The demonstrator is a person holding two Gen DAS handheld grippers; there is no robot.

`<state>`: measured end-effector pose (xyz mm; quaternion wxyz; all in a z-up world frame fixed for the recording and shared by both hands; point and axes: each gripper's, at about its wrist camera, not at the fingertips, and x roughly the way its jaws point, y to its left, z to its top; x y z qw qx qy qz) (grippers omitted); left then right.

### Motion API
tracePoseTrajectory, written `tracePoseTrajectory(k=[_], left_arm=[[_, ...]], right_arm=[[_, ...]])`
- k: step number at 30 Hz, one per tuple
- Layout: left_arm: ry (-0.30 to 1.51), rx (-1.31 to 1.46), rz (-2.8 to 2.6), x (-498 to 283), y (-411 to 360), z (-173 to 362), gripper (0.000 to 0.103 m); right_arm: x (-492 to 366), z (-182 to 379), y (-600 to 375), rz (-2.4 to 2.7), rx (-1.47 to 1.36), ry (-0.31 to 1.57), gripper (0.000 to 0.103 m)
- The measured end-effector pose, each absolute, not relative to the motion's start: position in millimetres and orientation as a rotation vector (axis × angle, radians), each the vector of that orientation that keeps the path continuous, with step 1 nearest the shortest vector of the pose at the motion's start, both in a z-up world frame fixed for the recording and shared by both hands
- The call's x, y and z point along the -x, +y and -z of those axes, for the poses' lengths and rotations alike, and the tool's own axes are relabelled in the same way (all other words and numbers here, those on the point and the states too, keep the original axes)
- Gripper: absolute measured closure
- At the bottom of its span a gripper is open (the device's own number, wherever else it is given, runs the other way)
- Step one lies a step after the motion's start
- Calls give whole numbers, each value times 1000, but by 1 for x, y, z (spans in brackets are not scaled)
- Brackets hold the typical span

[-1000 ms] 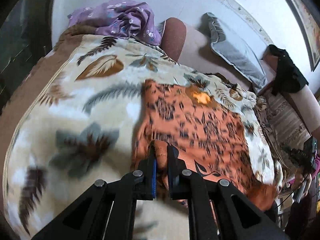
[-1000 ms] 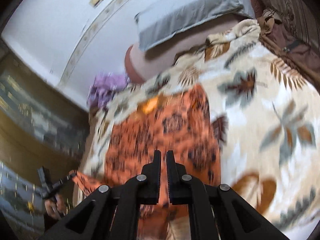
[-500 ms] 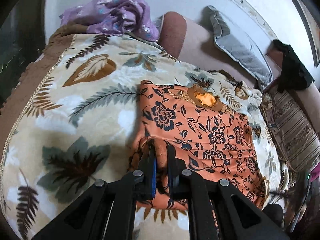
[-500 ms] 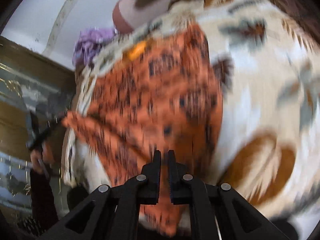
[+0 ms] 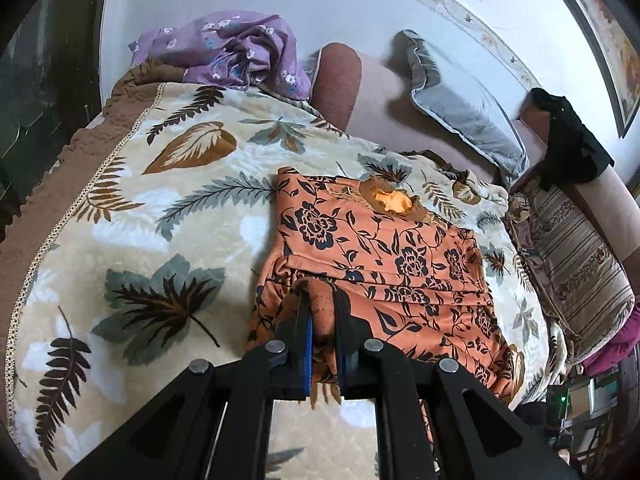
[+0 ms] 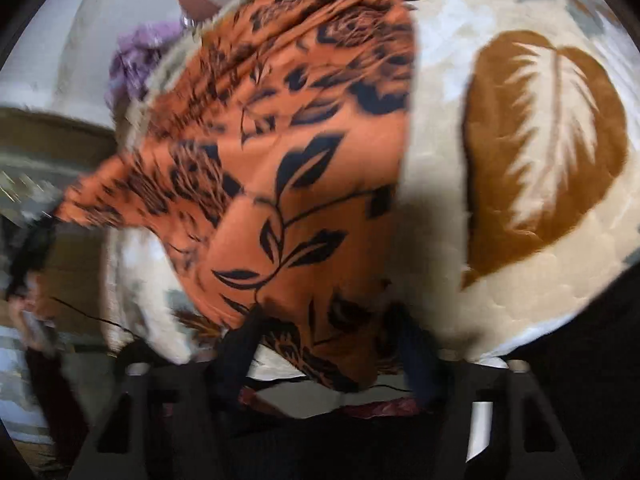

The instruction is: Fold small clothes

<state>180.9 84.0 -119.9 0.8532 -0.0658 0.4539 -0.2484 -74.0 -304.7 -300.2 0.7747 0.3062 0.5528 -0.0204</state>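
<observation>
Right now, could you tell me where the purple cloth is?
In the left wrist view the purple cloth lies bunched at the blanket's far left end, against the wall.

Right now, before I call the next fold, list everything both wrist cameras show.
Orange floral garment: one, orange with black flowers, spread on the blanket, near edge pinched up.
Leaf-print blanket: one, cream with brown and grey leaves, covering the bed.
Purple floral cloth: one, lilac, bunched at the far corner.
Grey pillow: one, against the wall.
Brown bolster: one, beside the purple cloth.
Black garment: one, draped at far right.
Striped cushion: one, brown-beige, right edge.
Left gripper: jaws closed on the garment's edge.
Right gripper: blurred, jaws apart, garment's edge between them.
</observation>
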Motion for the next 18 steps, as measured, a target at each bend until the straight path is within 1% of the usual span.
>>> tracePoseTrajectory(k=[2,3,5,11,15,18], left_arm=[[956,137,522,-182,86,119,94],[957,138,521,-183,87,119,94],[957,141,521,-185,90,118,94],[975,122,514,-217,81,112,94],[950,106,500,-263,58,99,94],[944,107,468,-305,40,102,94]], right_arm=[[69,291,-297,37,-562,1207,94],[69,286,-298,21,-557,1206,96],[66,272,-303,-13,-547,1181,96],[42,198,-354,-73,-591,946,96],[-13,165,-404,9,-628,815,96],[-75,162,-452,74,-692,761,97]])
